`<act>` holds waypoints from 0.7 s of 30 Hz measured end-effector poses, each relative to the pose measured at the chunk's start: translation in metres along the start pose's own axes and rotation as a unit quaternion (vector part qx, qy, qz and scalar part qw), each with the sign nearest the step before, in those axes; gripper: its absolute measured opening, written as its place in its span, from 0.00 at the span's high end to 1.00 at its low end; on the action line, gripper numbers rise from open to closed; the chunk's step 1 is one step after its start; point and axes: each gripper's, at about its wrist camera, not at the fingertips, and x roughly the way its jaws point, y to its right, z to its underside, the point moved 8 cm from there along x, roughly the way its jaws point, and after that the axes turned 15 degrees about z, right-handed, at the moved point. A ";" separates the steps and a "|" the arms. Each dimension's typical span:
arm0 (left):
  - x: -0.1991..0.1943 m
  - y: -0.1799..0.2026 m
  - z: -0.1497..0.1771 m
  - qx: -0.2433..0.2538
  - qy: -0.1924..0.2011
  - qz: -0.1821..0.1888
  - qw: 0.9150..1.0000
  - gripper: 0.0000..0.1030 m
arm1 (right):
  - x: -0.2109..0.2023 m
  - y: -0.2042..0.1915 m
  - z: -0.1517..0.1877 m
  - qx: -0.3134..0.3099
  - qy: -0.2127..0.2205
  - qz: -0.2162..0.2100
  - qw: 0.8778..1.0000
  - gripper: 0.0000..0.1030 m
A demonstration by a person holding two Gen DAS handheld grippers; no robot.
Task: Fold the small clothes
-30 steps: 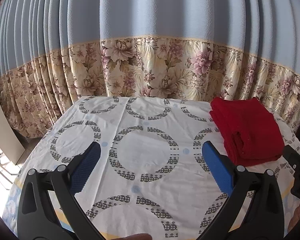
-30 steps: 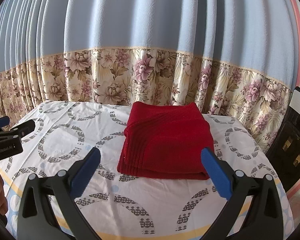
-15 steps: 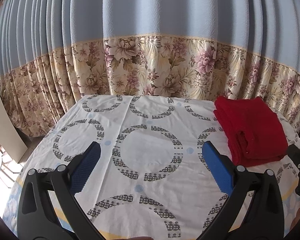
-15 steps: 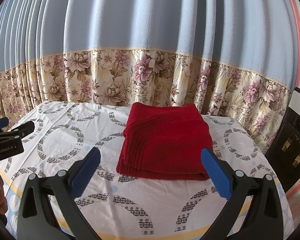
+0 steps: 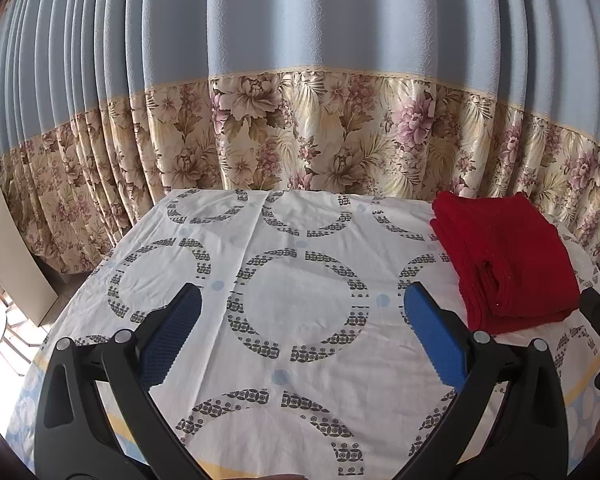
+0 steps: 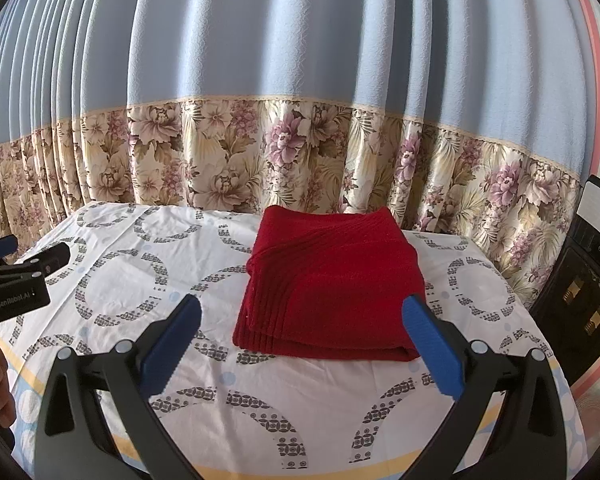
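The red cloth (image 6: 332,284) lies folded in a neat stack on the table (image 6: 120,276), toward its far right side, and in the last second almost nothing has changed: it rests the same, so the folding seems finished. The right gripper (image 6: 302,344) hovers open before it, empty. The left gripper (image 5: 300,336) stays open over bare tablecloth. Behind hangs a flowered curtain (image 6: 300,152); nothing blocks the way.

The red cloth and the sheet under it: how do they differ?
The red cloth is plain, thick and folded into a stack of layers; the sheet is white with grey rings and lies spread flat in one layer. The cloth covers only the far right part; the sheet covers the whole top. Both lie still, untouched by either open gripper.
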 end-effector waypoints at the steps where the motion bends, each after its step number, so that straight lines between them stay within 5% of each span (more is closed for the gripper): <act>1: 0.000 0.000 0.000 0.000 -0.001 0.001 1.000 0.03 | 0.000 0.000 0.000 0.001 -0.001 0.000 1.000 0.02; 21: 0.002 0.000 0.001 0.000 -0.003 0.002 1.000 0.03 | 0.001 0.000 0.000 0.001 0.000 0.002 1.000 0.02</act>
